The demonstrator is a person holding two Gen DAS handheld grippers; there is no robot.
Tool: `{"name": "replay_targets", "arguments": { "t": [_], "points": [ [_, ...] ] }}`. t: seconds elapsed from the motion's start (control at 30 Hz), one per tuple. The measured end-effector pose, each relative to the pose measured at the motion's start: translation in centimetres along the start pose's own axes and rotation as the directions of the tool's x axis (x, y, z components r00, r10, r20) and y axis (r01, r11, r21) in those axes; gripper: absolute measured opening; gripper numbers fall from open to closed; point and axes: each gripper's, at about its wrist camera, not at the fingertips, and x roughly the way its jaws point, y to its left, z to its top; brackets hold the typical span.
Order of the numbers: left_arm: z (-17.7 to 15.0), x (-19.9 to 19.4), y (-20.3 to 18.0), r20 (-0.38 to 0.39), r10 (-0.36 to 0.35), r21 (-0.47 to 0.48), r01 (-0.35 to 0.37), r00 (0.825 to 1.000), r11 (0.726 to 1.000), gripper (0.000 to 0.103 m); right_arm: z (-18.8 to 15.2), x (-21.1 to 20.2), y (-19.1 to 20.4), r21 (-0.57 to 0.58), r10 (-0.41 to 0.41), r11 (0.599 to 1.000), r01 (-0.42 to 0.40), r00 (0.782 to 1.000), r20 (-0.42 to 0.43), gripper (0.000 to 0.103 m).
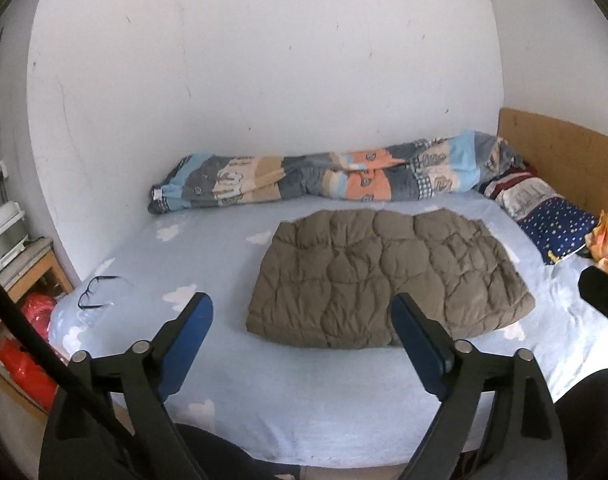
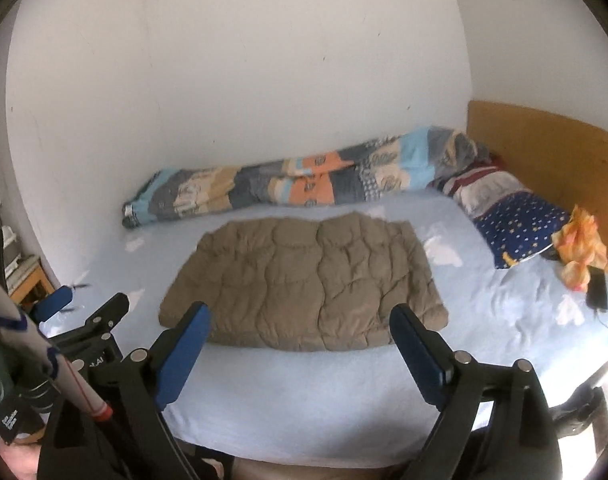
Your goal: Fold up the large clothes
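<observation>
A puffy, quilted brown jacket (image 1: 388, 280) lies folded into a rough rectangle in the middle of a bed with a pale blue sheet (image 1: 232, 392) printed with white clouds. Behind the jacket, against the white wall, lies a long rolled patchwork duvet (image 1: 324, 178) in blue, grey and orange. To the jacket's right sits a navy star-print pillow (image 1: 556, 230) by a wooden headboard (image 1: 564, 152); to its left lie black-rimmed glasses (image 1: 98, 292). In front of the jacket, the left gripper (image 1: 302, 312) and right gripper (image 2: 300, 320) both hover above the sheet, blue-padded jaws spread wide, holding nothing.
</observation>
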Motion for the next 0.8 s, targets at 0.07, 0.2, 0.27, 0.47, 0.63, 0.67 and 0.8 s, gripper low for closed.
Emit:
{"name": "replay_targets", "arguments": {
  "t": [0.07,0.2,0.27,0.47,0.63,0.67,0.8],
  "points": [
    [0.1,-1.0,0.1,0.024,-0.003,-0.002,0.003,1.0,1.0,0.093,-0.1,-0.8,0.0,0.021,0.0,1.0,0.0,1.0,0.013,0.097],
    [0.2,-1.1,-0.1,0.012,-0.023,0.003,0.023,1.0,1.0,0.097,-0.6,-1.1,0.5,0.009,-0.01,1.0,0.01,1.0,0.008,0.098],
    [0.1,-0.8,-0.1,0.008,-0.023,-0.007,0.023,1.0,1.0,0.097,-0.8,-0.9,0.9,-0.004,-0.013,1.0,0.013,1.0,0.0,0.098],
    [0.3,0.0,0.4,-0.019,-0.021,-0.03,0.02,1.0,0.999,0.097,-1.3,-0.6,1.2,-0.017,-0.022,1.0,0.022,1.0,-0.003,0.098],
    [0.3,1.1,0.3,-0.051,0.01,-0.028,-0.011,0.999,1.0,0.097,-1.4,0.3,1.0,-0.015,-0.019,1.0,0.019,1.0,-0.016,0.098],
    [0.2,1.5,0.2,-0.064,0.02,-0.022,-0.021,0.998,1.0,0.097,-1.4,0.4,1.2,-0.02,-0.024,1.0,0.023,1.0,-0.017,0.098],
    [-0.5,3.2,-0.3,-0.112,0.091,0.04,-0.087,0.99,0.995,0.097,-1.9,1.2,1.4,-0.037,-0.043,0.998,0.042,0.999,-0.026,0.098]
  ]
}}
